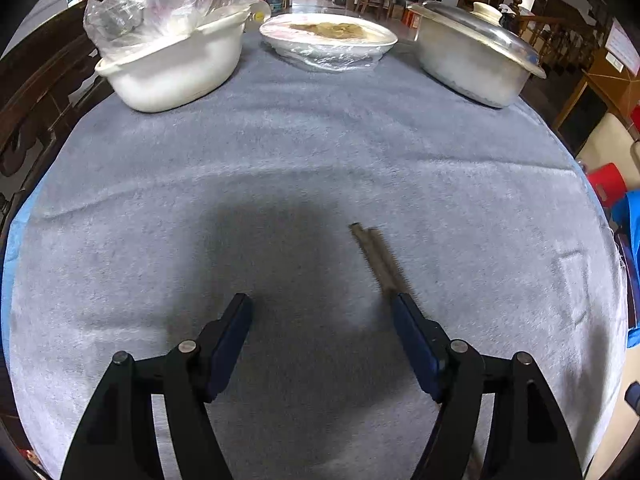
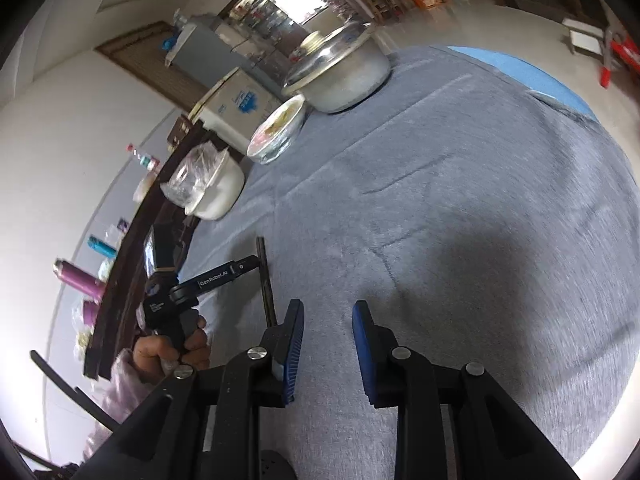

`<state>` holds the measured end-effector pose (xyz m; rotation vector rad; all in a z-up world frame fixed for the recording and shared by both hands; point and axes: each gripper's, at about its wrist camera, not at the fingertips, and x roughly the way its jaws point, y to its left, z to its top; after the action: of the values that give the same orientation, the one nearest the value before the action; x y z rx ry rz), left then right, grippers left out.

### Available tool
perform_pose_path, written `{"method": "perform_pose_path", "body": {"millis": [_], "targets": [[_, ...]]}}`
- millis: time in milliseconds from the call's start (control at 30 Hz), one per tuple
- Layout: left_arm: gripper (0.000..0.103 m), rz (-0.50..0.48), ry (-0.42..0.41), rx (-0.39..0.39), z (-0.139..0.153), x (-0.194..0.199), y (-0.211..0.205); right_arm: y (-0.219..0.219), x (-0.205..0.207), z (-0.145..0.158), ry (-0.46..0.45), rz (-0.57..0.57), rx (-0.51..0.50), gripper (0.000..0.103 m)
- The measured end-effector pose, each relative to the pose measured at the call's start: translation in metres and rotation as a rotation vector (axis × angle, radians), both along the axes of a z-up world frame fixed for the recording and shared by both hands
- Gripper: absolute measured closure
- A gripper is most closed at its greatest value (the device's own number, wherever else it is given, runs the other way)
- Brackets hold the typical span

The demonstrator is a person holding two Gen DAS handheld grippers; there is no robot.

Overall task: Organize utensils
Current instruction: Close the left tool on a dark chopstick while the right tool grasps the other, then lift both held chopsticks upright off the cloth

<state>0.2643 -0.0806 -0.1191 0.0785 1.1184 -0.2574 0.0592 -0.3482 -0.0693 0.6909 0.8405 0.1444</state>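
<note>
Dark paired chopsticks [image 1: 376, 258], side-by-side.

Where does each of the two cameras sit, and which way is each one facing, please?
Left wrist: rides the left hand-held gripper, looking level across the grey cloth toward the white basin, wrapped plate and lidded pot; its open fingers show, chopsticks beside one.
Right wrist: rides the right hand-held gripper, tilted, looking down at the cloth; its open fingers and the person's left hand show.
Shared: cloth, all three dishes, chopsticks.
</note>
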Motion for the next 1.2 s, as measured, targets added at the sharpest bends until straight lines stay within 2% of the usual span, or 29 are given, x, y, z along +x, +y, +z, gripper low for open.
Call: {"method": "perform_pose_path", "body": {"millis": [67,133,167,200,333,433,567,733,800,833,867,933,1033,1133,1200], "targets": [[0.032,0.001,0.012,0.037,-0.001,-0.002,0.006,0.01,0.015,0.003,-0.003,0.045,-0.036,0.075],[0.033,0.014,0.032,-0.016,0.003,-0.006,0.017,0.023,0.039,0.007,0.002,0.115,-0.069,0.075],[0.033,0.023,0.05,-0.084,0.006,-0.008,0.026,0.029,0.051,0.008,0.001,0.148,-0.076,0.075],[0.033,0.031,0.049,-0.111,0.01,-0.011,0.031,0.035,0.062,0.009,-0.003,0.174,-0.085,0.075],[0.033,0.057,0.018,-0.126,0.022,-0.02,0.048,0.078,0.127,0.004,0.02,0.368,-0.108,0.075],[0.033,0.055,-0.007,-0.124,0.033,-0.027,0.056,0.113,0.165,-0.008,0.055,0.458,-0.193,0.075],[0.032,0.06,-0.035,-0.109,0.041,-0.032,0.069,0.136,0.202,-0.024,0.087,0.485,-0.221,0.077],[0.032,0.075,-0.047,-0.113,0.044,-0.034,0.08,0.153,0.218,-0.038,0.131,0.486,-0.295,0.077],[0.032,0.076,-0.05,-0.117,0.044,-0.033,0.079,0.159,0.219,-0.045,0.147,0.488,-0.339,0.082],[0.032,0.076,-0.05,-0.118,0.042,-0.032,0.078,0.16,0.218,-0.046,0.138,0.478,-0.365,0.091],[0.032,0.076,-0.047,-0.123,0.041,-0.031,0.078,0.16,0.217,-0.047,0.133,0.47,-0.389,0.092],[0.032,0.075,-0.038,-0.13,0.038,-0.03,0.077,0.154,0.218,-0.047,0.135,0.454,-0.377,0.095],[0.032,0.071,-0.033,-0.131,0.036,-0.03,0.075,0.142,0.219,-0.045,0.136,0.407,-0.455,0.095],[0.033,0.05,-0.019,-0.144,0.034,-0.026,0.065,0.122,0.223,-0.042,0.186,0.348,-0.447,0.094],[0.032,0.021,-0.001,-0.131,0.03,-0.018,0.048,0.115,0.224,-0.042,0.213,0.342,-0.446,0.09]]}}
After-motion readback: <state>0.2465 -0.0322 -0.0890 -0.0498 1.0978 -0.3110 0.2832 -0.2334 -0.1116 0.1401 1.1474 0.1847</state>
